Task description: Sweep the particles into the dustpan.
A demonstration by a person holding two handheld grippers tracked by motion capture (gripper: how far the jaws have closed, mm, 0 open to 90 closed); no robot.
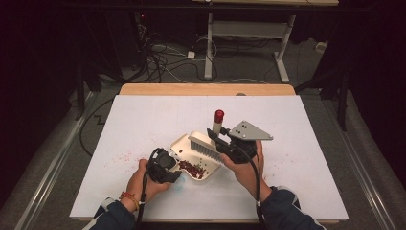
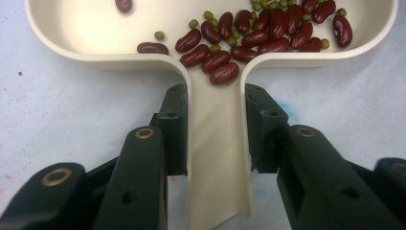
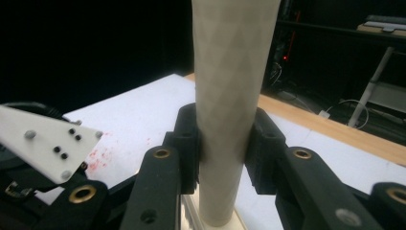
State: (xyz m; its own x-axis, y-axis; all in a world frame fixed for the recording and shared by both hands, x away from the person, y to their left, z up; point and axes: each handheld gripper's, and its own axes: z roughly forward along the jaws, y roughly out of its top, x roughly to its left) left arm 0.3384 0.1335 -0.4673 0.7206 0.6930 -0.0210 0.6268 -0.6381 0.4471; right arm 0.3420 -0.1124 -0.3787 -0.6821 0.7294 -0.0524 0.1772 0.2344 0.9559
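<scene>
White matte table (image 1: 143,120), smooth cream dustpan (image 2: 218,143) in left tongs (image 2: 215,124), glossy beans (image 2: 258,33)

Dustpan (image 1: 184,146) lies mid-desk (image 1: 143,120), beans (image 1: 193,168) in its 5 o'clock corner. Its handle sits between the left gripper (image 1: 173,173) jaws at 7 o'clock. Brush (image 1: 207,146) rests over the pan's 3 o'clock side, handle up in the right gripper (image 1: 216,136). Loose specks, probably beans, at 9 o'clock.
</scene>
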